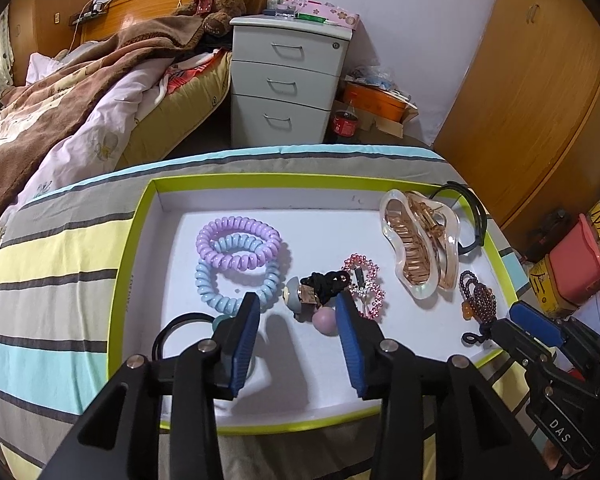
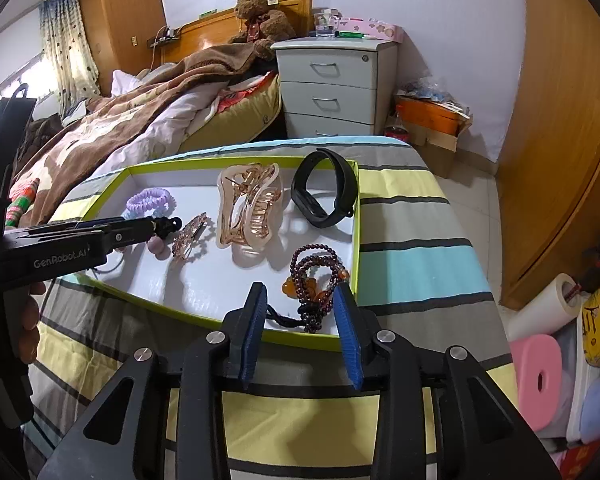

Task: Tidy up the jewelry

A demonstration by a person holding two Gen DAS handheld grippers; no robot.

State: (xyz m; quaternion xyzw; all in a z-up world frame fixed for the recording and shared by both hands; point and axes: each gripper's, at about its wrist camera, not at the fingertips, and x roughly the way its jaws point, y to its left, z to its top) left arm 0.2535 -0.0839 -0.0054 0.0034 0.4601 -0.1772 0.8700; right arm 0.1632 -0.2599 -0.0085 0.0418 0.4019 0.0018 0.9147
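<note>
While both grippers [image 1: 296, 304] [image 2: 300, 296] gape empty, black wristband [image 2: 325, 188] shows whole only from right wrist.

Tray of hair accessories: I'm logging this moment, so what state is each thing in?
Left gripper: open, empty.
Right gripper: open, around bead bracelet, not pressing.
Bead bracelet: lying in tray, its cord over the near rim.
Claw clip: closed, lying flat.
Black wristband: fastened in a loop, leaning on tray wall.
Purple coil tie: overlapping blue coil tie.
Tray: open, no lid.
</note>
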